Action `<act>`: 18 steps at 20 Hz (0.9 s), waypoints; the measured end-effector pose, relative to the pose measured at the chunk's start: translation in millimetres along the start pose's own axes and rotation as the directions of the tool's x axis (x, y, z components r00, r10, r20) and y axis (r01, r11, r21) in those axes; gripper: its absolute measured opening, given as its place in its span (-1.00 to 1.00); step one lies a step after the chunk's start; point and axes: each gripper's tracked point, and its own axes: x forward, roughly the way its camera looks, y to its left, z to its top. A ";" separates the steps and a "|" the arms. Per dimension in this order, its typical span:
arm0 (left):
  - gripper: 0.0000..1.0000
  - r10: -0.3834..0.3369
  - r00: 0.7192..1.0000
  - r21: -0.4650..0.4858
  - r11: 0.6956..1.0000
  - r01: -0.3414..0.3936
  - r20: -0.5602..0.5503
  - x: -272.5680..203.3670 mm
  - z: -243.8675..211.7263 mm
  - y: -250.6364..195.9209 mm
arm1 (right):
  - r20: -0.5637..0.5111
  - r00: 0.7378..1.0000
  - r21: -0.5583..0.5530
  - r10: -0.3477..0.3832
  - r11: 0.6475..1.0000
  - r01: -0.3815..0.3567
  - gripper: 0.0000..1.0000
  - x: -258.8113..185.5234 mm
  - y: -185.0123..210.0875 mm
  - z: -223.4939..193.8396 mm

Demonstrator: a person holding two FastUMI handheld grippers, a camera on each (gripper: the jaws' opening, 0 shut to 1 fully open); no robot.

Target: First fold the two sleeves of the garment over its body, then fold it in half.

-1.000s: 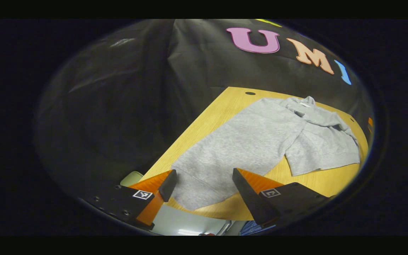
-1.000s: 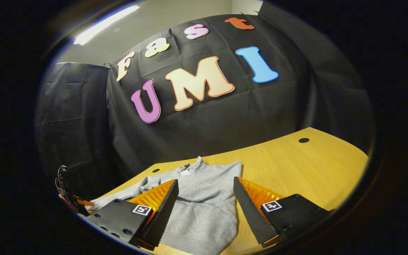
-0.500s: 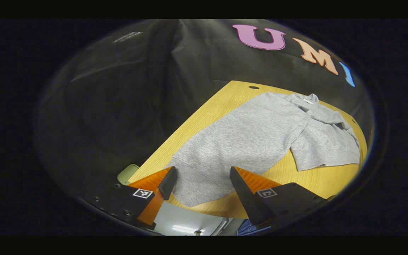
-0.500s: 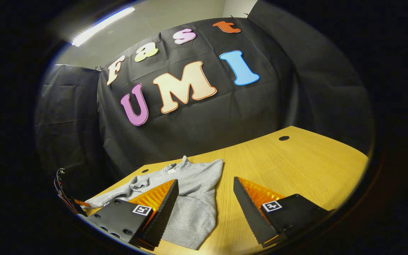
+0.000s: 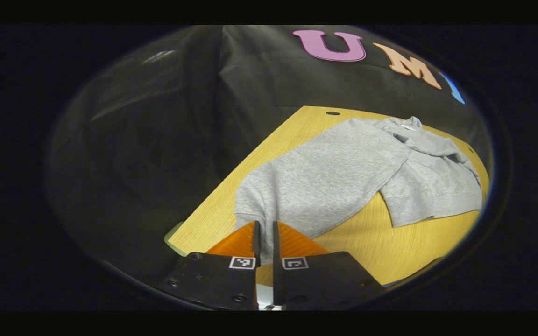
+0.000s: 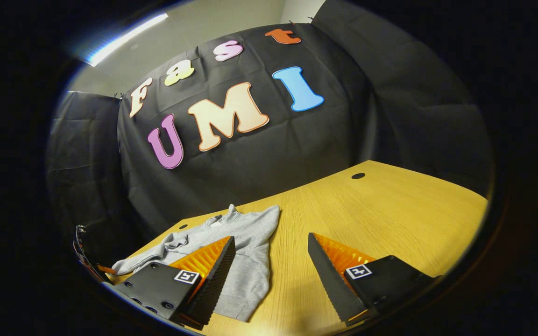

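A grey sweatshirt (image 5: 334, 177) lies on the wooden table (image 5: 367, 233), one long sleeve (image 5: 269, 196) stretching toward the near corner. My left gripper (image 5: 264, 229) is shut on the cuff end of that sleeve, with grey cloth pinched between its orange fingers. The body and collar (image 5: 432, 186) lie farther off to the right. In the right gripper view the sweatshirt (image 6: 245, 233) sits at the left, partly behind the left finger. My right gripper (image 6: 271, 242) hovers open above bare table (image 6: 367, 210), holding nothing.
Black cloth walls close in the table on the far sides. A cable hole (image 6: 357, 176) sits near the table's back edge, and another hole (image 5: 332, 113) lies at the far corner. Bare wood (image 6: 390, 219) spreads right of the garment.
My left gripper has gone from open around the sleeve end to shut on it, and the sleeve has bunched up. The right gripper has drifted right, off the garment.
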 end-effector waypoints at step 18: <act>-1.00 -0.345 0.902 0.150 0.937 0.315 0.260 -15.6 161.0 -157.6 | 0.024 1.000 -0.015 -0.006 1.000 0.006 0.94 -20.1 0.8 5.5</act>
